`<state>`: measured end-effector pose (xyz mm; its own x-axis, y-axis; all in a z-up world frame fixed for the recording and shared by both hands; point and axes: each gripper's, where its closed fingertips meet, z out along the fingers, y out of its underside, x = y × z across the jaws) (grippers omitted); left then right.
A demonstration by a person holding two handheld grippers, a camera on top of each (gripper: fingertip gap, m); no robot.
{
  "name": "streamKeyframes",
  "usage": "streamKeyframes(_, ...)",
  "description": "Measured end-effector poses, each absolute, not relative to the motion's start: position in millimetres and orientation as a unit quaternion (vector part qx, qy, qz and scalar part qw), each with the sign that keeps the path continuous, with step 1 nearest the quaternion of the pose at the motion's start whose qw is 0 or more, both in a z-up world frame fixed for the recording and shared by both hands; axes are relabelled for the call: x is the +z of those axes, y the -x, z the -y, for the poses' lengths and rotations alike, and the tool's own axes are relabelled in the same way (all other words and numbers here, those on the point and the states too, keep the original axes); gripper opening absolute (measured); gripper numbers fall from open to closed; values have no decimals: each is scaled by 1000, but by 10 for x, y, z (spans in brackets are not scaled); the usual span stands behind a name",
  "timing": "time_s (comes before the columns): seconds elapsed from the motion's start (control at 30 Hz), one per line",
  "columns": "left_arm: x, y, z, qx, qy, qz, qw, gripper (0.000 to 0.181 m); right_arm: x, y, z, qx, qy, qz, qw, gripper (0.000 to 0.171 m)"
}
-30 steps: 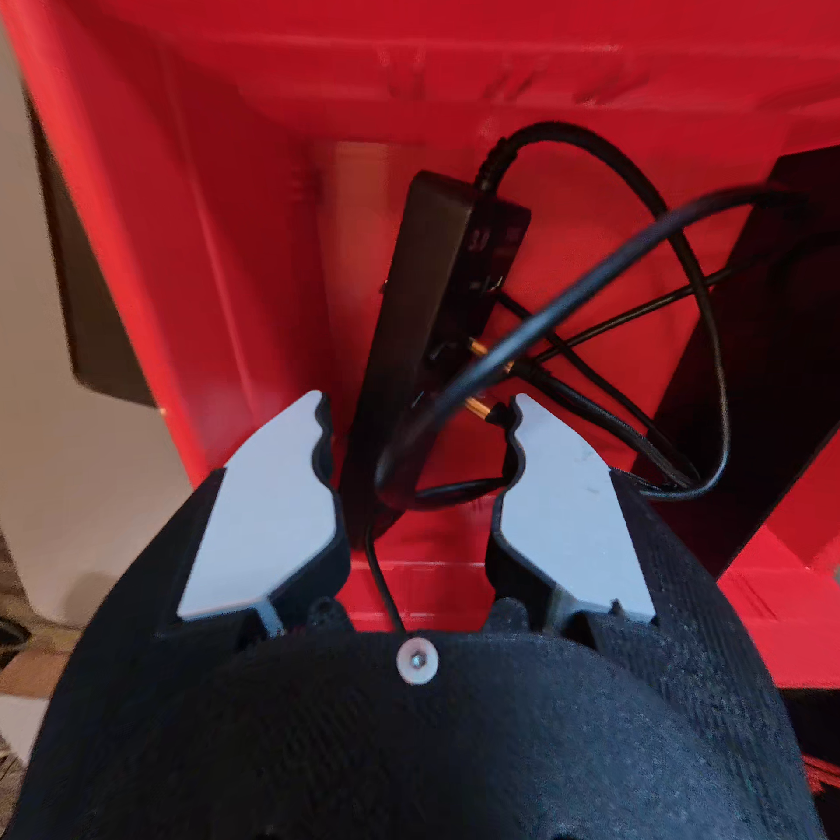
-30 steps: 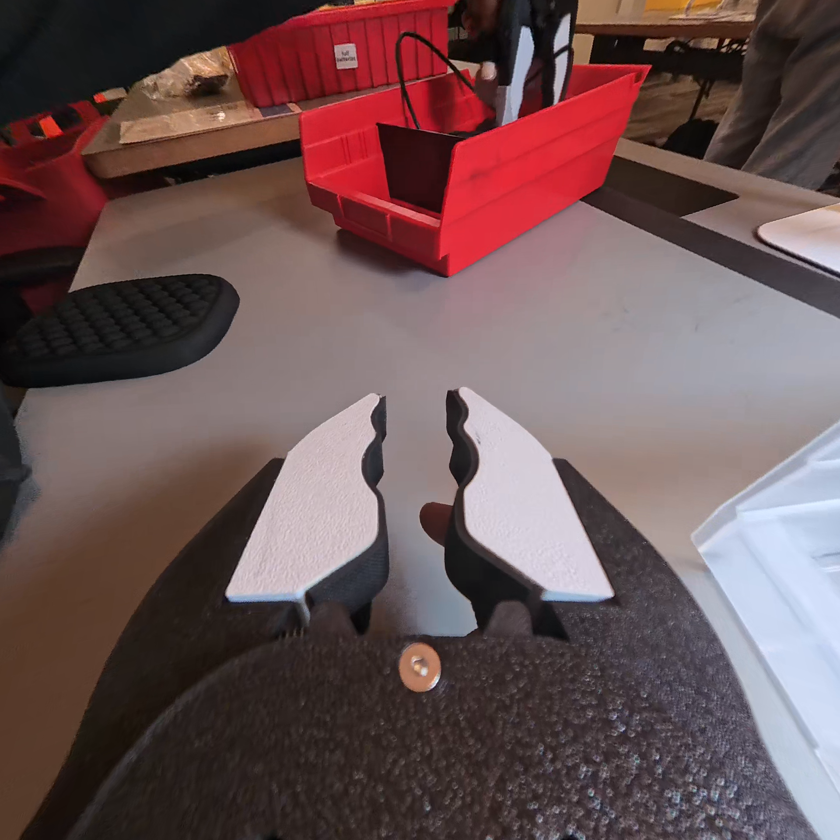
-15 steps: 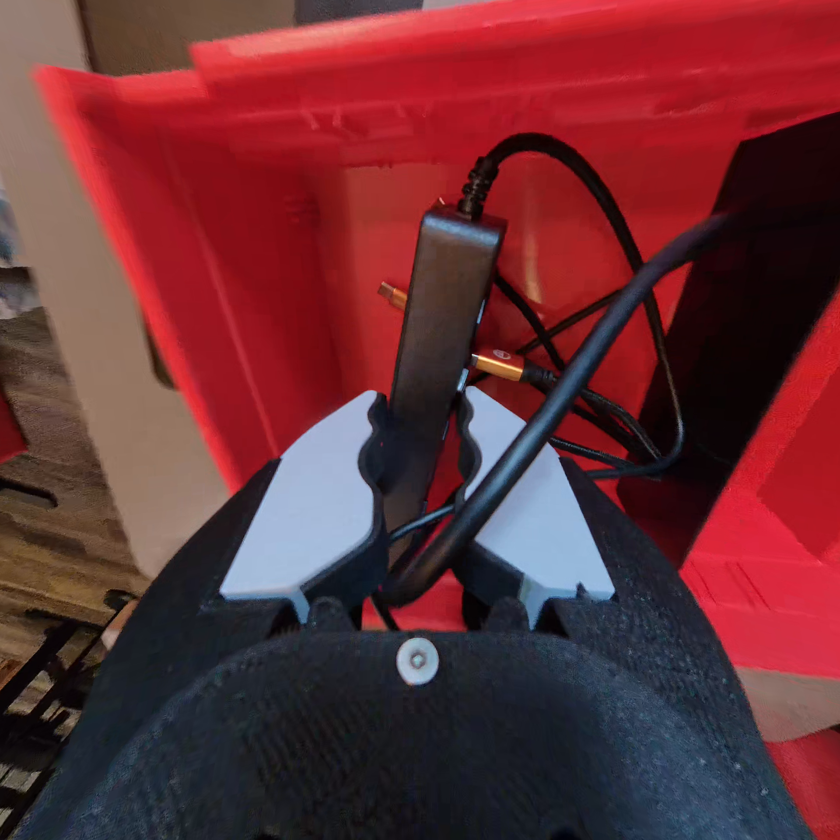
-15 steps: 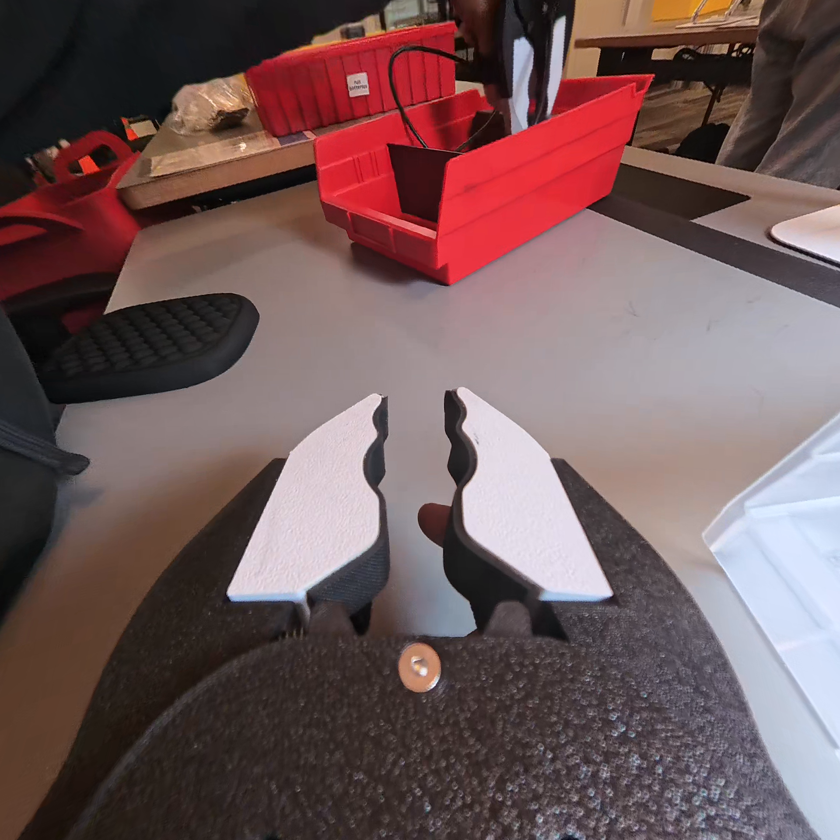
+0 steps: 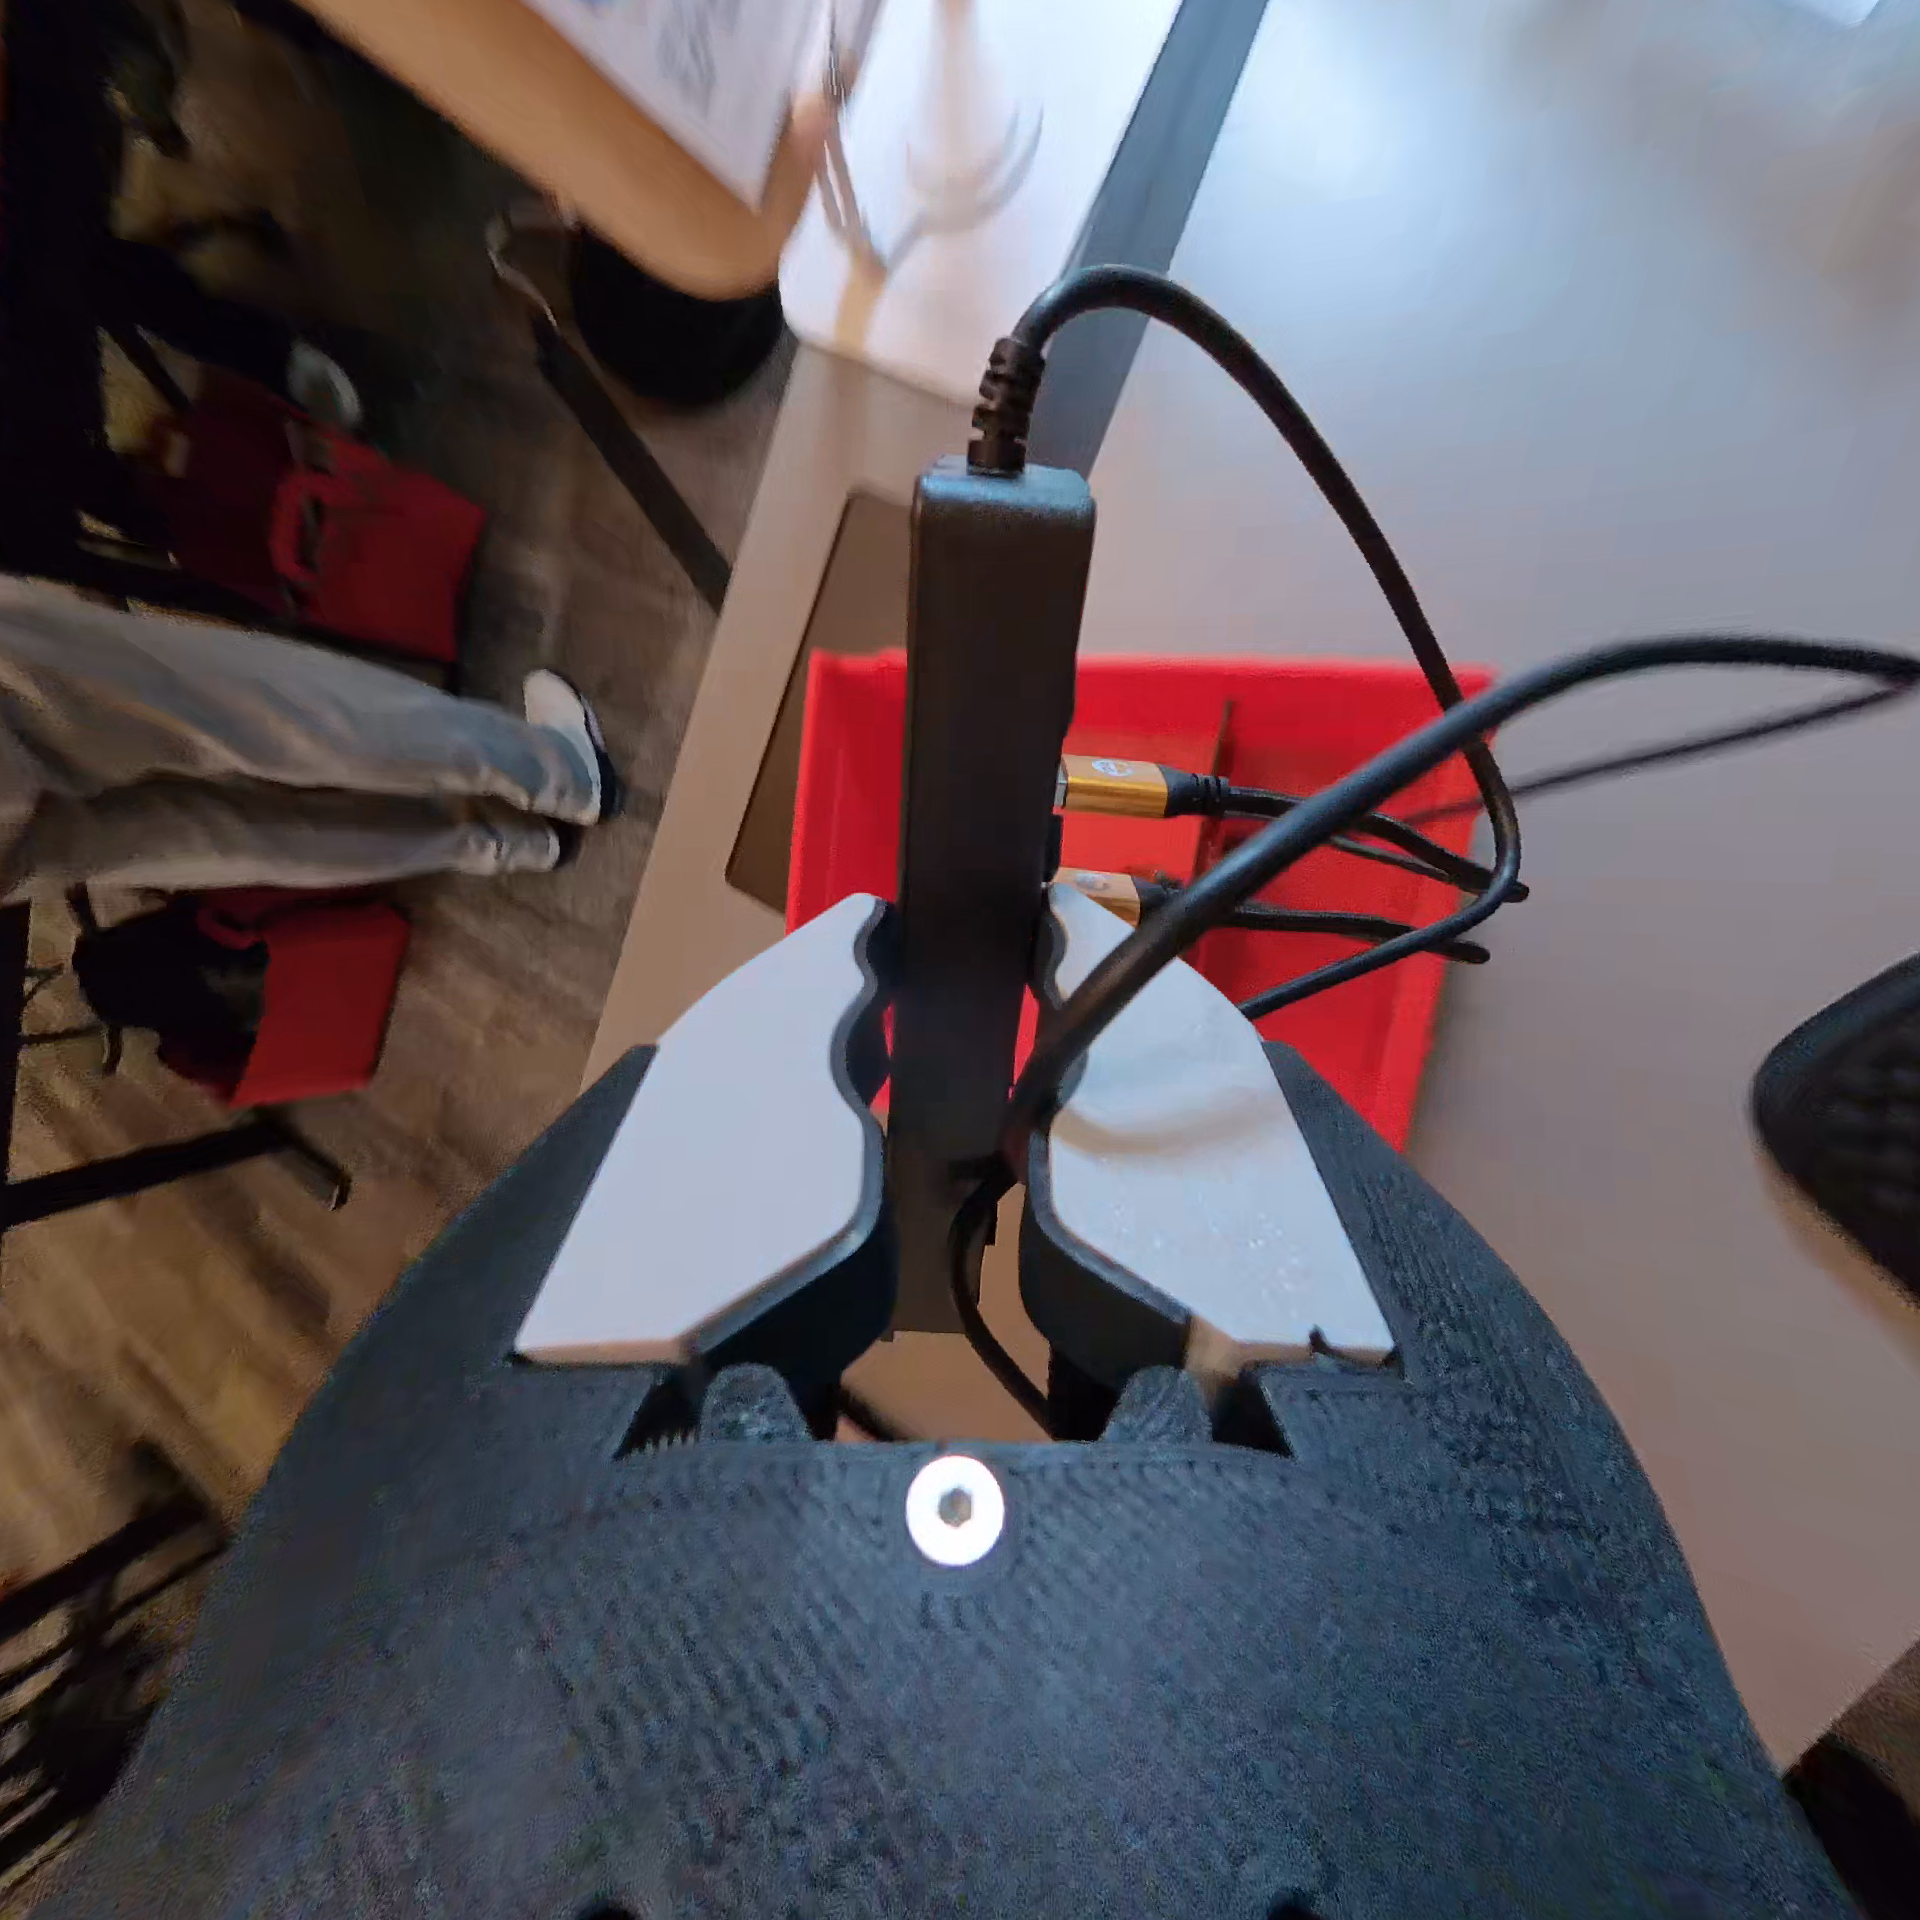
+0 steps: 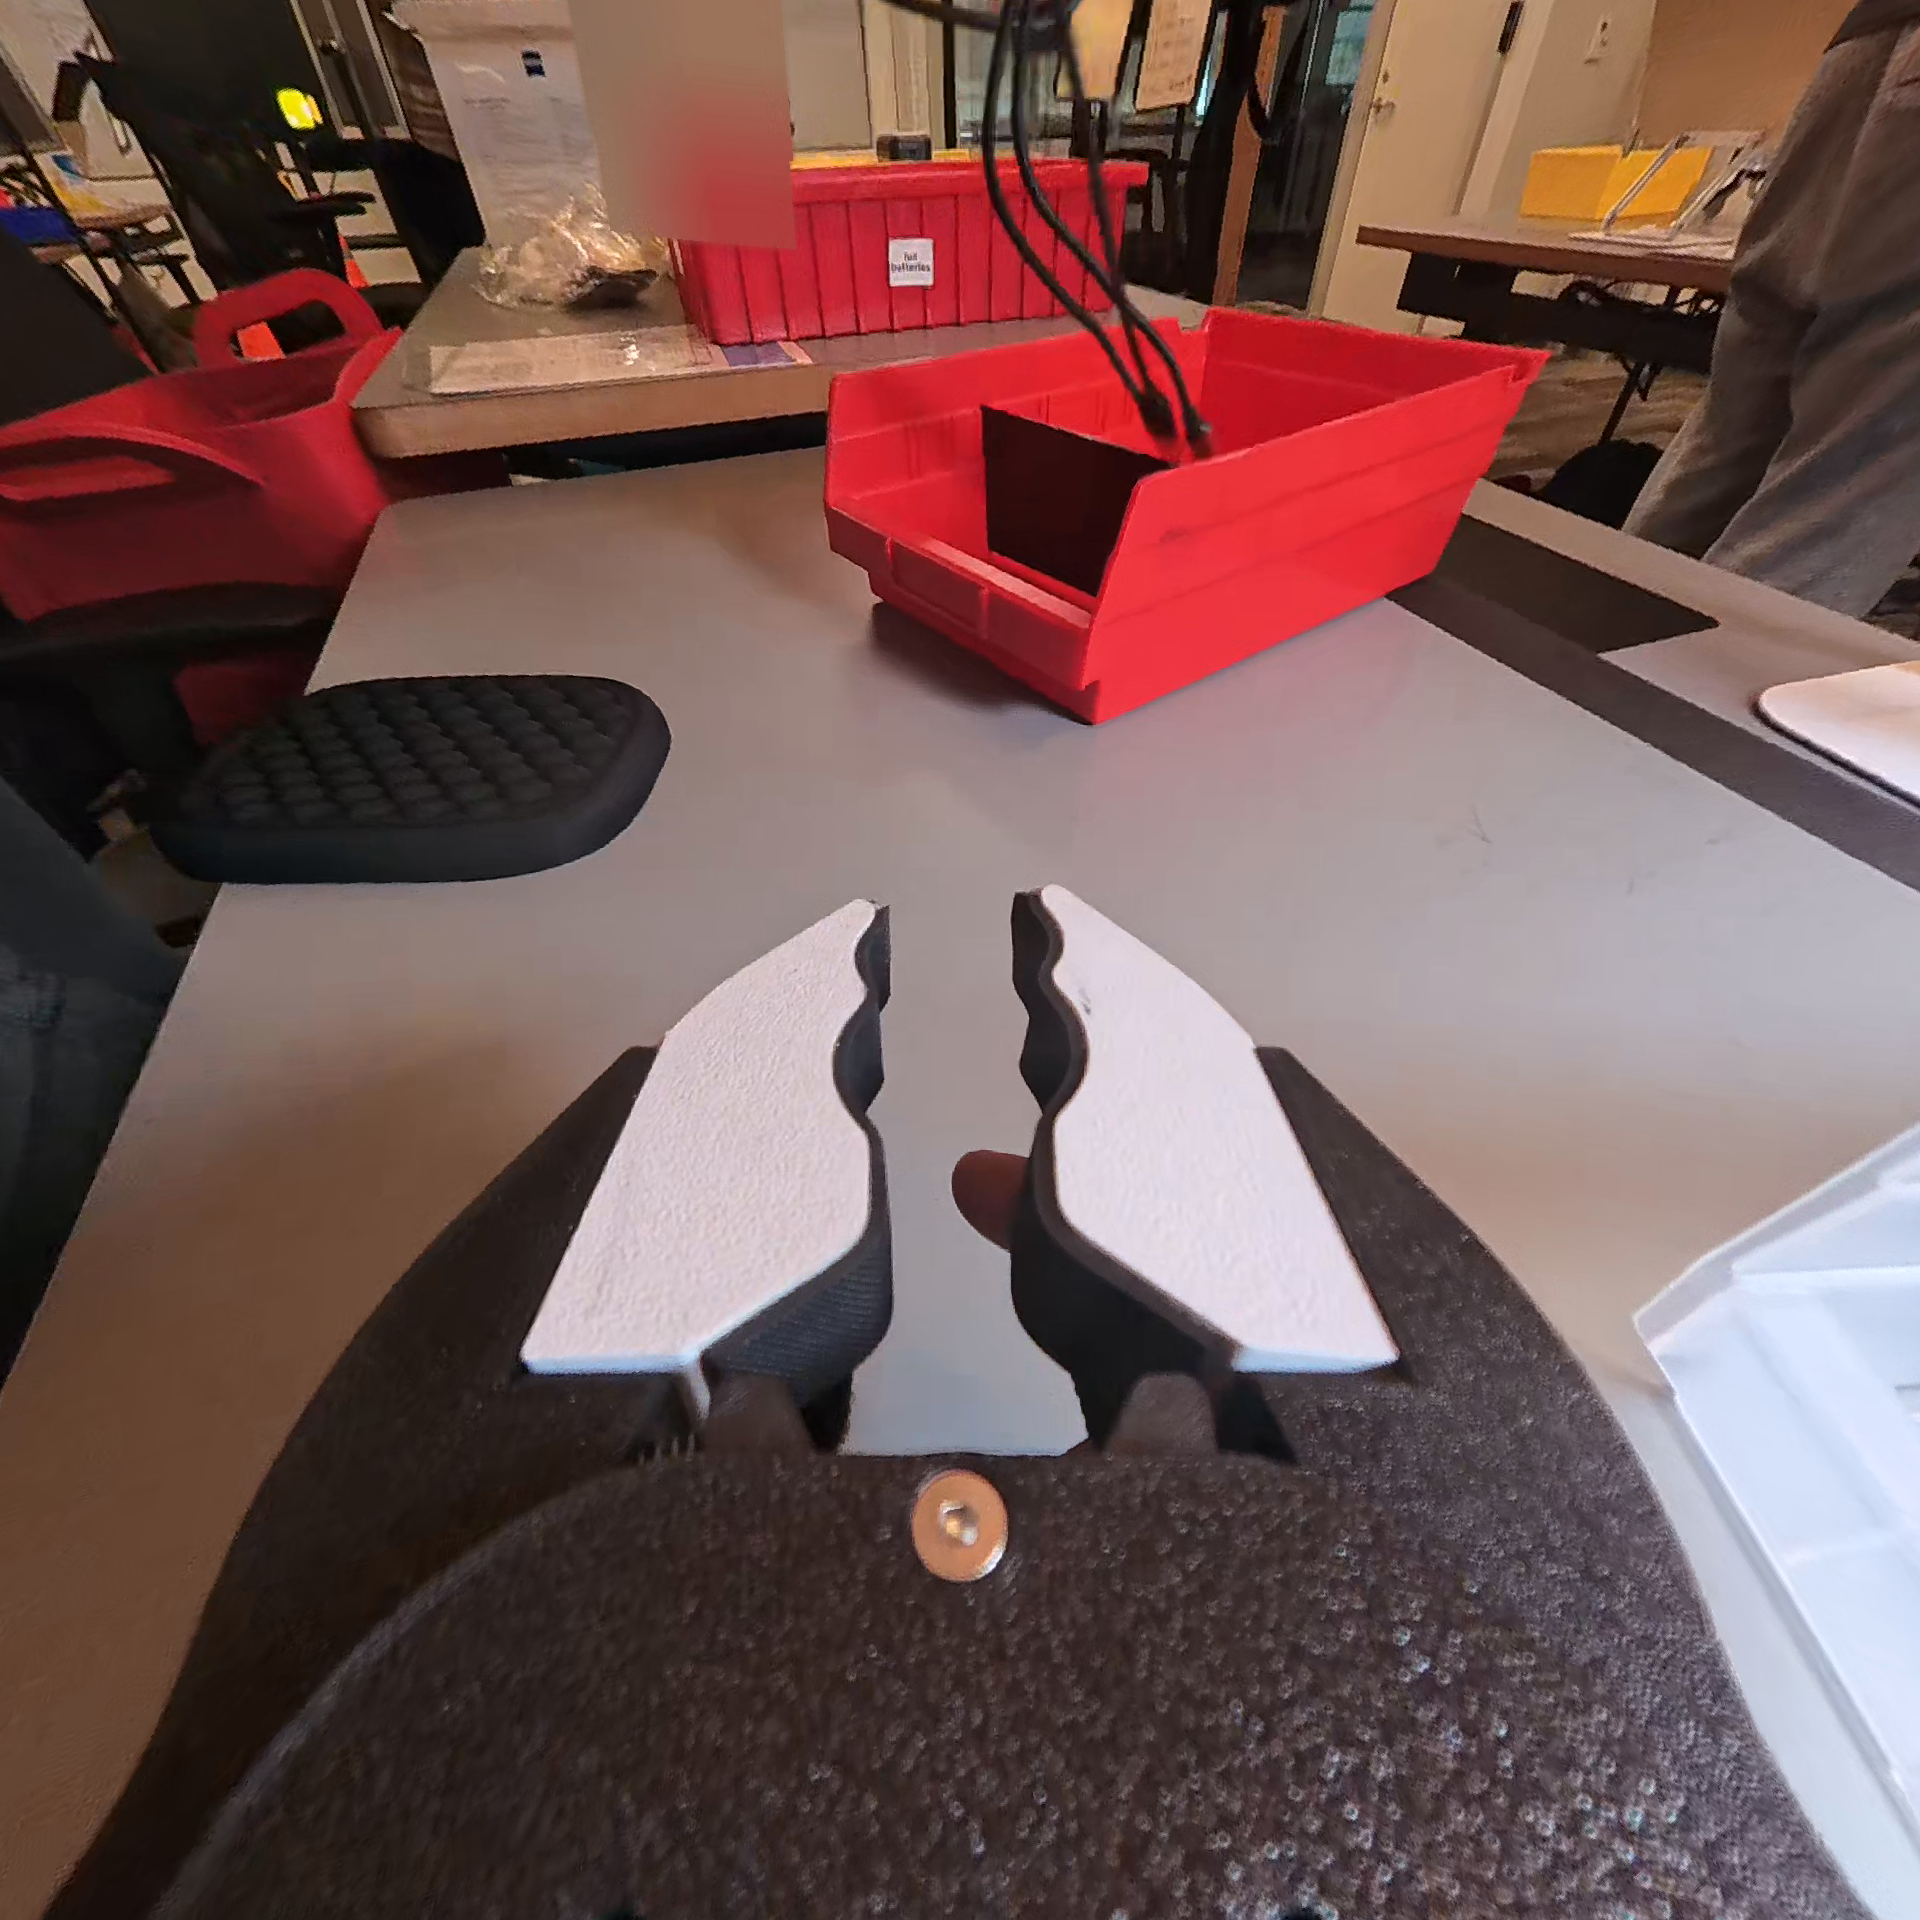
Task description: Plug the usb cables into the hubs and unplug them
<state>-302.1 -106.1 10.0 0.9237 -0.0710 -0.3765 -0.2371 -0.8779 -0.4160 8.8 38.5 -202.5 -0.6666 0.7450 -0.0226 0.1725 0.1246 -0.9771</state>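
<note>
1. The left gripper [image 5: 961, 935], a black textured shell with pale grey plates on its fingers [image 5: 727, 1132], is clamping the hub [image 5: 987, 790], a slim matte black bar pinched edge-on between the wavy inner pads.
2. The hub is hanging in the air high above the red bin [image 5: 1340, 997], pointing toward 12 o'clock in the left wrist view, with a ribbed strain relief and a thick black cord [image 5: 1351, 520] arching from its far end toward 3 o'clock.
3. Two usb cables with shiny gold metal plugs [image 5: 1117, 784] are sitting in the hub's side at 3 o'clock, their thin black leads trailing down toward the bin.
4. The right gripper [image 6: 951, 914] is hovering just over the smooth grey bench [image 6: 1299, 883], its fingers slightly parted and holding nothing.
5. In the right wrist view the glossy plastic bin [image 6: 1247, 582] is standing at 12 o'clock, a black divider panel [image 6: 1049, 509] upright inside it, and thin cable ends [image 6: 1174, 416] are dangling into it from above.
6. A black dimpled pad [image 6: 416, 769] is lying at 10 o'clock, and a white moulded tray [image 6: 1808, 1382] is sitting at 4 o'clock.
</note>
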Motion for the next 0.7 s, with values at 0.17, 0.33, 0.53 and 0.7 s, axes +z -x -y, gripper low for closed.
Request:
streamKeyframes(0.17, 542, 2386, 759, 163, 900, -51, 402, 25, -1719, -84, -458, 596, 315, 679, 292, 23)
streamKeyframes(0.33, 404, 1604, 431, 58, 827, -29, 559, 25, -1053, 7, -701, 611, 327, 617, 373, 24)
streamKeyframes(0.53, -509, 1053, -39, -45, 768, 51, 637, 25, -428, 22, -762, 598, 355, 577, 428, 29)
streamKeyframes(0.7, -1288, 1006, -255, 11, 777, 101, 622, 26, -377, -14, -619, 503, 355, 624, 482, 27)
